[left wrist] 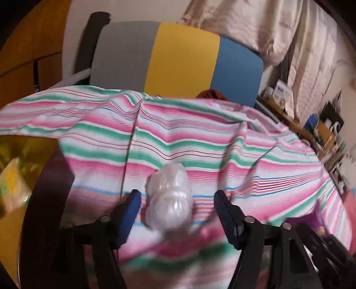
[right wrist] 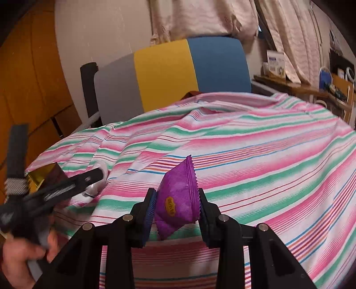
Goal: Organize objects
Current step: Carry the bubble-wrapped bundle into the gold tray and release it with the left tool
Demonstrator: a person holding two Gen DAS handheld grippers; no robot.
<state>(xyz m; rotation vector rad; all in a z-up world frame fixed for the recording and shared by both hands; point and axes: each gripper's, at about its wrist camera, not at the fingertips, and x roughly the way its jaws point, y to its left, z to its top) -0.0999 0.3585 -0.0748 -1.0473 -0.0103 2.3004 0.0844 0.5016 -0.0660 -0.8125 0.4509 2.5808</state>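
A big striped cloth (right wrist: 255, 144) in pink, green and white covered the table and lay in soft folds. Behind it stood a chair (right wrist: 169, 73) with a back in three colours: grey, yellow and blue. Pale curtains (right wrist: 200, 17) hung on the wall behind the chair, and a shelf (right wrist: 296, 86) with boxes and small things stood off to the right.

At the left edge of the cloth sat a dark box (left wrist: 44, 177) with a shiny yellow inside.

The left gripper (left wrist: 178, 200) pointed down at the cloth. Its jaws stood apart, and a clear plastic pack (left wrist: 170, 197) lay between them on the cloth. The pack looked white and crinkly. It was closer to the left finger, but the picture was too blurry to tell if it touched. The right finger was clear of it. In the right wrist view, a hand (right wrist: 20, 255) held this gripper low at the left, beside the box.

The right gripper (right wrist: 176, 206) was squeezed tight on a small purple packet (right wrist: 178, 197). The packet stood up between the two fingers, and its zigzag top edge poked up above them. It had a little yellow label on the front. The packet was held up off the cloth, near the front middle of the table.
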